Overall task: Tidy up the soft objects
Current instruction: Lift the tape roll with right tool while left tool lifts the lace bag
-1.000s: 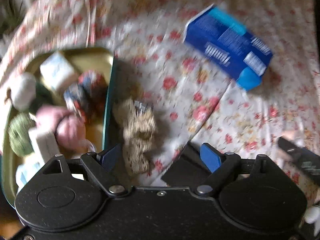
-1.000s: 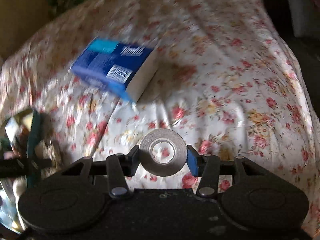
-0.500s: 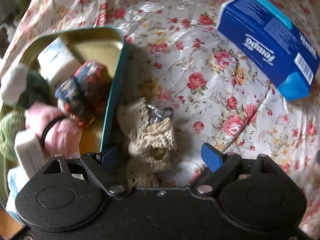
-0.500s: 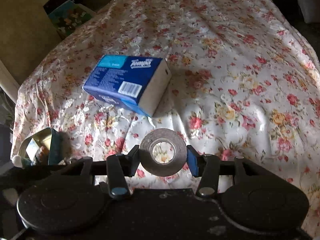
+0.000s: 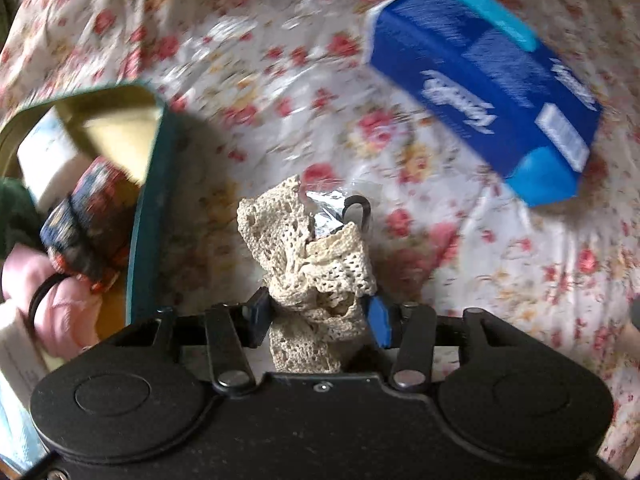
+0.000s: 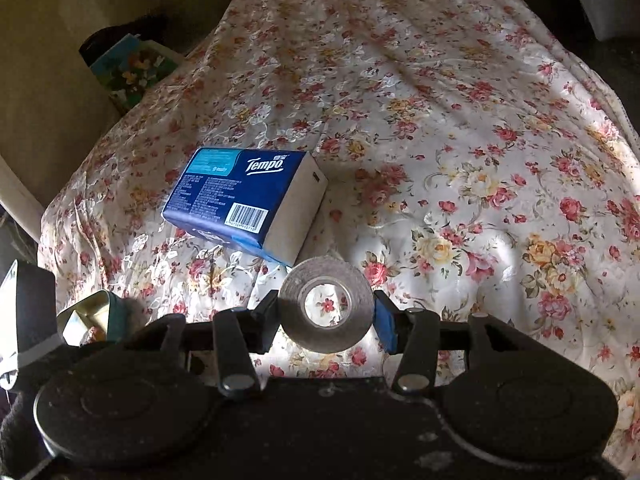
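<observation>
My left gripper [image 5: 318,314] is shut on a beige lace cloth [image 5: 308,256] with a shiny clip bundled in it, just right of a teal tin [image 5: 146,216]. The tin holds soft things: a pink cloth [image 5: 60,304], a dark floral roll [image 5: 86,220], a white pack [image 5: 46,160]. My right gripper [image 6: 326,316] is shut on a grey tape roll [image 6: 326,306] and holds it above the floral bedspread [image 6: 460,152]. A blue Tempo tissue pack [image 6: 244,200] lies ahead of it; it also shows in the left wrist view [image 5: 484,88].
The teal tin [image 6: 94,316] shows at the right wrist view's lower left. A colourful box [image 6: 132,68] sits off the bed's far left edge. The bedspread [image 5: 280,80] is wrinkled and drops away at the right.
My left gripper has closed on the lace cloth, which lay loose between open fingers before, and lifted it. My right gripper has risen and pulled back with the tape roll in it.
</observation>
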